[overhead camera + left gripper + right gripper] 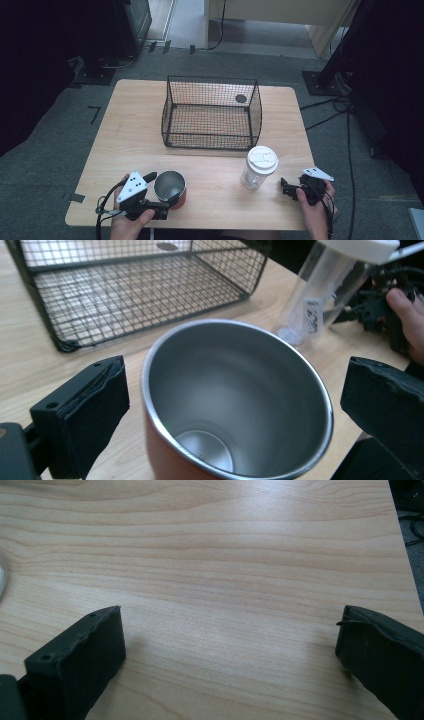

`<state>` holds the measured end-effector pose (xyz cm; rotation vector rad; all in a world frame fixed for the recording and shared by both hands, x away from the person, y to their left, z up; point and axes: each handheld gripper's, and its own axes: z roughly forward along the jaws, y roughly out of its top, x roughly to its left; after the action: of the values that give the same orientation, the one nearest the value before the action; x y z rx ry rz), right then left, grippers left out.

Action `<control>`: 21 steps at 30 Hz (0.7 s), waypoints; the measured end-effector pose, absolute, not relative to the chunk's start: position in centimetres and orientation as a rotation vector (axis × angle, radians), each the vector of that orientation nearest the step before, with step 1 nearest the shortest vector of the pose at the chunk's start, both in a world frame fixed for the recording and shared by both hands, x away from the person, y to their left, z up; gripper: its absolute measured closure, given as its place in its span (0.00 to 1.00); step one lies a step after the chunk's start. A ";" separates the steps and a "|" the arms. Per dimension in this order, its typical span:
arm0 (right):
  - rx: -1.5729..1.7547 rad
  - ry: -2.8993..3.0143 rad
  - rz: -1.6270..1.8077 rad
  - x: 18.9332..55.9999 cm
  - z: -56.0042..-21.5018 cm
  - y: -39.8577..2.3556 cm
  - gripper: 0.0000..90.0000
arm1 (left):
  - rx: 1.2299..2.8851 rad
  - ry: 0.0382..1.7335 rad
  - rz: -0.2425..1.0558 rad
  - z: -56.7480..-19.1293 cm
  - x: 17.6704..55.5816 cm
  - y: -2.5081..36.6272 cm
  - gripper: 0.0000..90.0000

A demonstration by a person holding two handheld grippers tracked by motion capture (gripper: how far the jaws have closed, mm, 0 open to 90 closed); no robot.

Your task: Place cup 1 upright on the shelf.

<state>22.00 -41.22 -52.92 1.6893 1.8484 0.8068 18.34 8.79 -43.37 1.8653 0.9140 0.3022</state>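
On the near left of the desk (125, 125) stands a steel cup (170, 187) with a red outer wall, upright and mouth up. The left tool (159, 192) straddles it with jaws spread wide, one on each side of the rim and neither touching; the hand seems lined up for a side grasp. A clear tumbler (257, 169) with a white lid stands near right, just beside the right tool (285, 186), whose jaws are also wide apart over bare wood, holding nothing. The wire basket (212, 112) sits empty farther back at the middle, open side up, likely the place where both vessels belong.
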 end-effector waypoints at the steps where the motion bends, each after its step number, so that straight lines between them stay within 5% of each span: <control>1: 1.689 1.848 0.807 22.0 -52.9 -41.2 0.00 | 1.871 0.915 0.313 -43.5 18.3 8.6 0.00; 21: 1.688 1.851 0.808 22.0 -52.9 -41.2 0.00 | 1.924 1.015 0.488 -46.9 17.5 6.1 0.00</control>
<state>22.02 -41.24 -52.92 1.6885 1.8510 0.8076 17.52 6.10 -46.91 1.9237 1.0150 0.4881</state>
